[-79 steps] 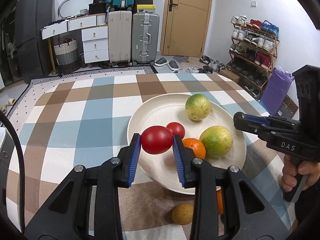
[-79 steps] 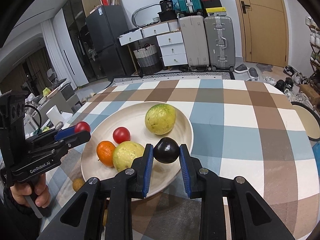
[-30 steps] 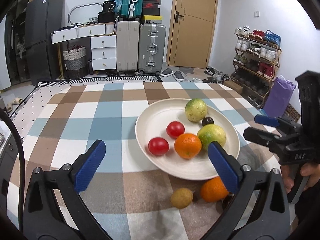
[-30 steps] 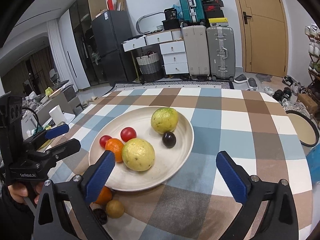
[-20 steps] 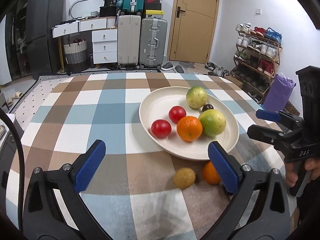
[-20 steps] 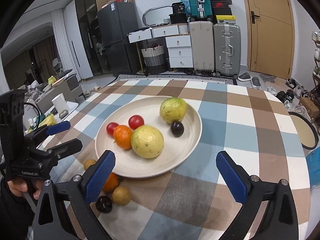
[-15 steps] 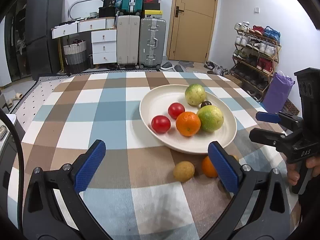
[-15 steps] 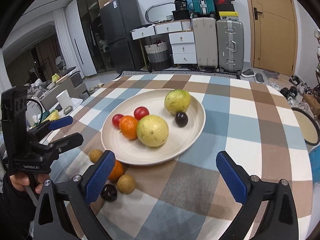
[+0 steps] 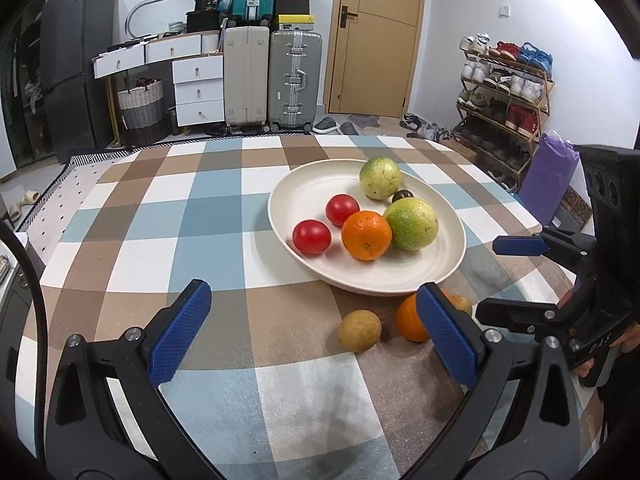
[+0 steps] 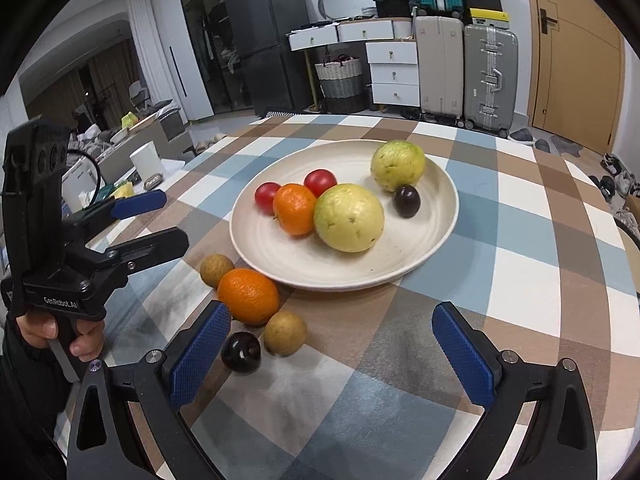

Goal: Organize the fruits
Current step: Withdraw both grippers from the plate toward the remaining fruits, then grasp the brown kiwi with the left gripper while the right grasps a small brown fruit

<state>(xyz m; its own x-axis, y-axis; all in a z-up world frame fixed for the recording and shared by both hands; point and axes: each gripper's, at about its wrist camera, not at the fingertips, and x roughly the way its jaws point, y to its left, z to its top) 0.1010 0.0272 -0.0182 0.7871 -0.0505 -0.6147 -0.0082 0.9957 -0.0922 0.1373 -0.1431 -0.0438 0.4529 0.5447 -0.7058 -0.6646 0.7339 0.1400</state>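
Note:
A cream plate (image 9: pixel 304 196) (image 10: pixel 272 240) on the checked tablecloth holds two red tomatoes (image 9: pixel 311 237), an orange (image 9: pixel 366 235), two green-yellow guavas (image 9: pixel 412 223) and a dark plum (image 10: pixel 406 201). On the cloth in front of the plate lie an orange (image 10: pixel 248 295), two small brown fruits (image 10: pixel 285 333) (image 10: pixel 216 269) and a dark plum (image 10: pixel 241 352). My left gripper (image 9: pixel 316 336) is open and empty, back from the plate. My right gripper (image 10: pixel 332 356) is open and empty, its left pad beside the loose plum.
The checked tablecloth (image 9: pixel 192 216) covers the whole table. Suitcases (image 9: pixel 294 80), white drawers and a door stand behind. A shoe rack (image 9: pixel 504 96) is at the right and a purple bag (image 9: pixel 550 176) is by the table's right edge.
Both grippers let go of their fruits, the left a tomato and the right a dark plum, opened wide and drew back from the plate. The loose fruits have come into view.

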